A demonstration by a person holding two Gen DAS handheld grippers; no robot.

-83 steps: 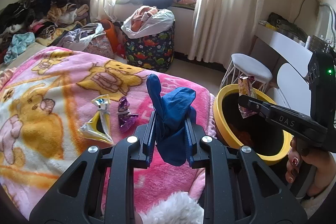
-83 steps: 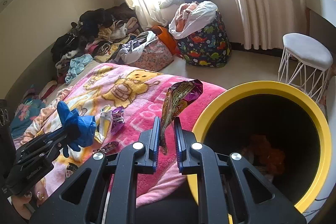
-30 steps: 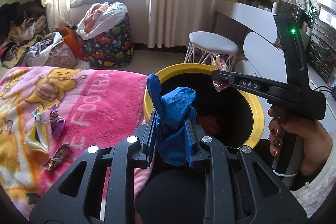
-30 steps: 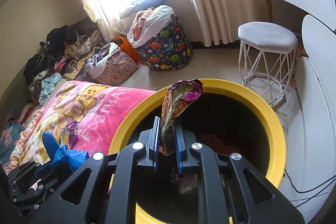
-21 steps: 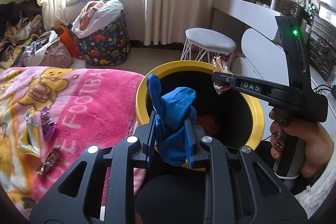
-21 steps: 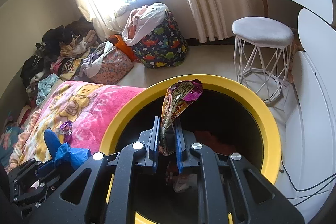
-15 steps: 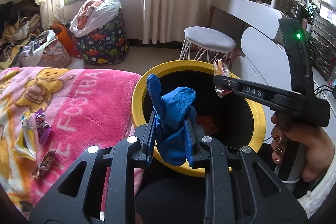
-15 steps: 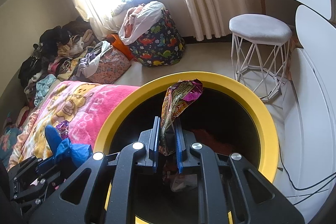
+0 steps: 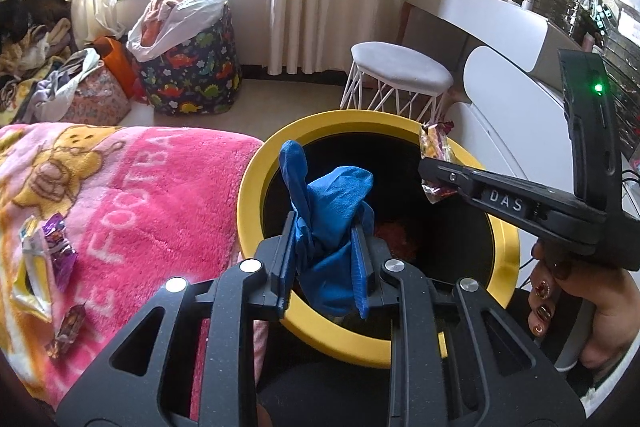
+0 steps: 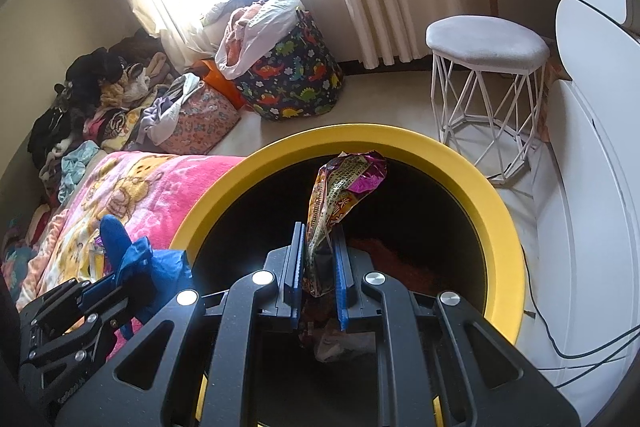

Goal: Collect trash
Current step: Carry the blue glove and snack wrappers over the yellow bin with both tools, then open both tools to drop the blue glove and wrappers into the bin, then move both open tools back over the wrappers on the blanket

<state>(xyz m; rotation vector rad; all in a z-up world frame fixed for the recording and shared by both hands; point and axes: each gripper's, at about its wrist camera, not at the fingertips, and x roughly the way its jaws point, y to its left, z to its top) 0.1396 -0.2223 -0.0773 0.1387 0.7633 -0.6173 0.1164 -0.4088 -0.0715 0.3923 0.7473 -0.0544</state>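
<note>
Both claws now over the bin.
Left claw [image 9: 324,267] grasping crumpled blue glove [image 9: 332,203], right claw [image 10: 318,281] clenched on crinkled snack wrapper [image 10: 340,187]; round yellow-rimmed black bin [image 10: 460,163], earlier frame-right, now centre: ready to drop.

1. Right gripper [image 10: 319,269] sits bottom centre, its blue pads clamped on a crinkly snack wrapper [image 10: 340,191] that sticks up toward 12 o'clock.
2. Right behind it is a yellow-rimmed bin [image 10: 500,227] with a dark inside; some reddish stuff is lying at the bottom, can't tell what.
3. At 8 o'clock the left gripper [image 10: 132,279] pokes in, pinching a scrunched blue glove [image 10: 140,259] just beside the bin's rim.
4. Pink cartoon blanket [image 10: 152,187] spreads out at 9 o'clock.
5. White wire-legged stool [image 10: 486,45] at 2 o'clock, dinosaur-print bag [image 10: 296,83] stuffed with clothes at 12.
</note>
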